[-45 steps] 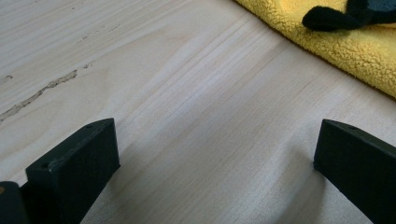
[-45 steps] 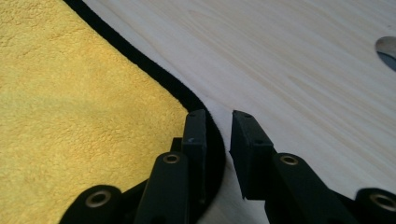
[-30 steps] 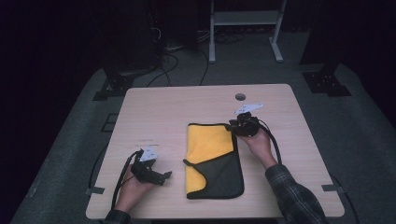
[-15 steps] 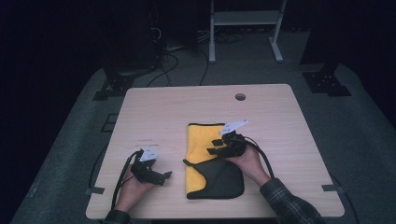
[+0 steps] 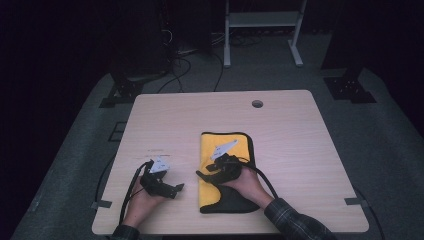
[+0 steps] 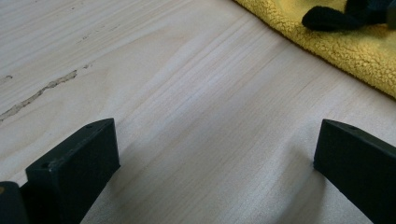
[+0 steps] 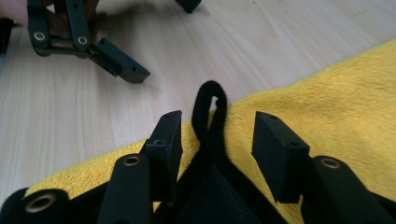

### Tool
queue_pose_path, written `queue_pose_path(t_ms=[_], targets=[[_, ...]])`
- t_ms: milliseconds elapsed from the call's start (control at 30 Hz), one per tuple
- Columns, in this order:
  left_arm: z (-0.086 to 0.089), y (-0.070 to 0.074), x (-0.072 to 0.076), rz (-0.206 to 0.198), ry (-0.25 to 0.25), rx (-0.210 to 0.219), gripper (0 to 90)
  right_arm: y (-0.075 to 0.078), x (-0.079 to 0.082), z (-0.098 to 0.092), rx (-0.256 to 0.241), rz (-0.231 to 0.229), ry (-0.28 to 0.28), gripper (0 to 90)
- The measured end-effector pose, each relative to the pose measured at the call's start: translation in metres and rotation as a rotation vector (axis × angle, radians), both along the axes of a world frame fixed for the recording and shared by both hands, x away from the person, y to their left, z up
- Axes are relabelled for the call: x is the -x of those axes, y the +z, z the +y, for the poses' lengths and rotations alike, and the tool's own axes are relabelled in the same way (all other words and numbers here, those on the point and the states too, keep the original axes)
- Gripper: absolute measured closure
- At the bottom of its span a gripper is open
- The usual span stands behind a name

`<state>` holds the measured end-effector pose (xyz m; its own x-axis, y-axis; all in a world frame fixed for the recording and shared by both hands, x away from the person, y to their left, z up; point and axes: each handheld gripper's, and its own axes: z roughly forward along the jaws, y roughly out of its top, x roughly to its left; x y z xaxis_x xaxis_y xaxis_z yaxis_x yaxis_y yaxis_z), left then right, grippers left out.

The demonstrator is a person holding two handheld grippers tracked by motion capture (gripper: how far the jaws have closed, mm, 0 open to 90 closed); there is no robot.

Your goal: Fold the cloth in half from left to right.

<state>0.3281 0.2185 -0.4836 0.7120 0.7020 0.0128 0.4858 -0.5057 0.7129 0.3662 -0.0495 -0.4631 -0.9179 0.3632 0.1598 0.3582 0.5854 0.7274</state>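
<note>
Left gripper (image 5: pixel 176 189): rests low on the wooden table (image 5: pixel 300 145) near its front left, jaws spread wide over bare wood, gripping nothing.

Cloth (image 5: pixel 226 150): folded, fleecy yellow face with black edging and a black underside turned up at its near end; lies flat at the table's centre front, just right of the left gripper. A black hanging loop (image 7: pixel 210 109) stands up at its left edge.

Right gripper (image 5: pixel 201 174): sits over the cloth's left edge, jaws parted on either side of the loop, not closed on it.

Cable hole (image 5: pixel 257 103): far side of the table.
</note>
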Motion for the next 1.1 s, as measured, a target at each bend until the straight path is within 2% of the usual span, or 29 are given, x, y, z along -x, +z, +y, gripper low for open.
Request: queue_pose_path(t_ms=[133, 233, 300, 400, 633, 833, 1000, 1100], targets=[[0.000, 0.000, 0.000, 0.000, 0.000, -0.001, 0.0, -0.006, 0.001, 0.005, 0.024, 0.005, 0.016, 63.6], [0.000, 0.000, 0.000, 0.000, 0.000, 0.000, 0.0, -0.008, 0.002, 0.006, 0.038, -0.024, 0.020, 75.1], [0.000, 0.000, 0.000, -0.002, 0.001, 0.001, 0.0, -0.006, 0.003, 0.005, 0.042, -0.037, 0.018, 79.2], [0.000, 0.000, 0.000, 0.000, 0.000, -0.001, 0.0, -0.002, 0.004, 0.001, 0.017, -0.030, 0.014, 80.4], [0.000, 0.000, 0.000, 0.001, 0.000, -0.001, 0.0, 0.014, 0.009, -0.016, -0.006, -0.055, 0.008, 81.3], [0.000, 0.000, 0.000, 0.000, -0.001, -0.001, 0.0, 0.026, 0.020, -0.042, -0.017, -0.074, -0.006, 81.2], [0.000, 0.000, 0.000, 0.000, -0.002, -0.003, 0.0, 0.033, 0.036, -0.065, -0.013, -0.091, -0.015, 81.2], [0.000, 0.000, 0.000, 0.000, -0.002, -0.003, 0.0, 0.036, 0.045, -0.081, -0.027, -0.092, -0.025, 81.1]])
